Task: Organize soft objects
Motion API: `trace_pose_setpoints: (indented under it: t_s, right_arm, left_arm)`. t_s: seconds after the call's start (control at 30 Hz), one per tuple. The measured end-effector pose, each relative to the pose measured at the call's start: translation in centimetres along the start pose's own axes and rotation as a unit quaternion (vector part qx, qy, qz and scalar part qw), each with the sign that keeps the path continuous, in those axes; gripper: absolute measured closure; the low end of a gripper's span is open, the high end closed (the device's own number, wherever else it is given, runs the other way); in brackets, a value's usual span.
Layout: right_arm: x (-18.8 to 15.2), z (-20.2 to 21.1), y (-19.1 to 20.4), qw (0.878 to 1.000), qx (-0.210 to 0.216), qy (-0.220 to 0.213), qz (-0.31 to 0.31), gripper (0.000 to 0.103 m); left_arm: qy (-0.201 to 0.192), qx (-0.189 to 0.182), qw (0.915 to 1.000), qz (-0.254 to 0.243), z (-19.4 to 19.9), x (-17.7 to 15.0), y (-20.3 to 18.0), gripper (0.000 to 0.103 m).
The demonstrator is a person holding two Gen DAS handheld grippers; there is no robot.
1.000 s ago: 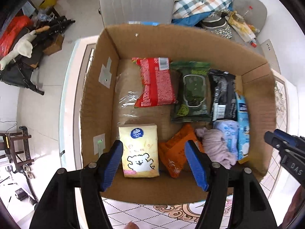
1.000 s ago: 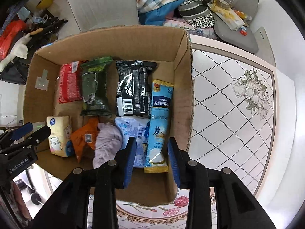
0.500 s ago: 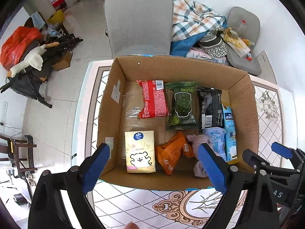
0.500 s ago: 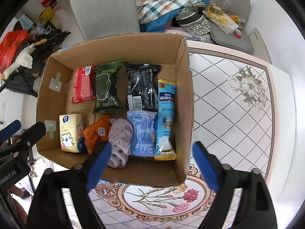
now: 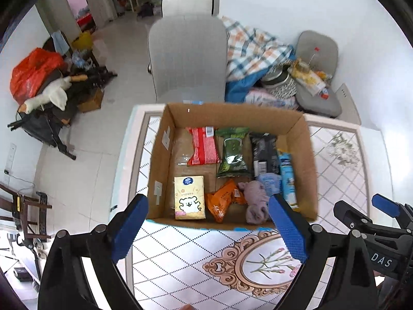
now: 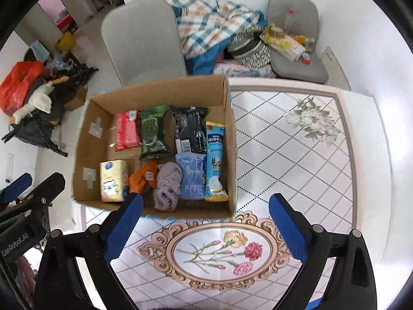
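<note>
An open cardboard box (image 5: 165, 165) (image 6: 87, 144) stands on the patterned table. Inside lie a red pack (image 5: 204, 146), a green pack (image 5: 232, 155), a black pack (image 5: 263, 149), a blue stick pack (image 5: 286, 178), a light blue pouch (image 6: 192, 174), a yellow tissue pack (image 5: 189, 197), an orange pack (image 5: 224, 200) and a purple cloth (image 5: 254, 201) (image 6: 167, 186). My left gripper (image 5: 209, 228) is wide open and empty, above the table in front of the box. My right gripper (image 6: 206, 228) is wide open and empty, in front of the box's right corner.
A grey chair (image 5: 187, 59) stands behind the table. A plaid blanket (image 5: 253, 51) and a cluttered grey seat (image 5: 316, 77) lie to its right. Bags and a tripod (image 5: 46, 95) sit on the floor at left. The tabletop (image 6: 296, 155) extends right of the box.
Both grippers have opened wide and pulled up and back from the box toward me. The box now looks smaller and farther away. The items inside have not moved.
</note>
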State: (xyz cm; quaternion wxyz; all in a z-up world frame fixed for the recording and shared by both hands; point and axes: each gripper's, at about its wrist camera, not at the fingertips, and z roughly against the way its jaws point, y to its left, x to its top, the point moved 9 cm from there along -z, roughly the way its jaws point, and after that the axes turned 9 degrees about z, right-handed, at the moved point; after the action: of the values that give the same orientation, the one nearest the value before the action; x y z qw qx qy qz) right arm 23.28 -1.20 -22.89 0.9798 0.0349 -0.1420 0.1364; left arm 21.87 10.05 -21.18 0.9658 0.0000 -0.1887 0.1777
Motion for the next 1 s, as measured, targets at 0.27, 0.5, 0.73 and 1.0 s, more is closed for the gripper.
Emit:
trace_pose_setpoints:
  t_s: [0.27,0.5,0.73,1.0]
  right_arm:
    - [-2.6,10.7,0.1,0.997,-0.013,-0.078,0.01,0.003]
    - [-4.4,17.0,0.2,0.993,-0.028,-0.116,0.023,0.003]
    - [-5.5,20.6,0.3,0.989,-0.038,-0.139,0.03,0.003]
    - [-6.3,21.7,-0.4,0.988,-0.032,-0.146,0.022,0.003]
  left_arm:
    - [-0.052,-0.021,0.9984,-0.006,8.9,-1.1,-0.6,0.008]
    - [-0.072,-0.03,0.9969,-0.008,13.7,-2.4,-0.8,0.008]
    - [-0.093,-0.025,0.9953,-0.007,16.5,-3.0,-0.7,0.008]
    - [-0.111,-0.015,0.9937,-0.012,17.3,-3.3,-0.9,0.008]
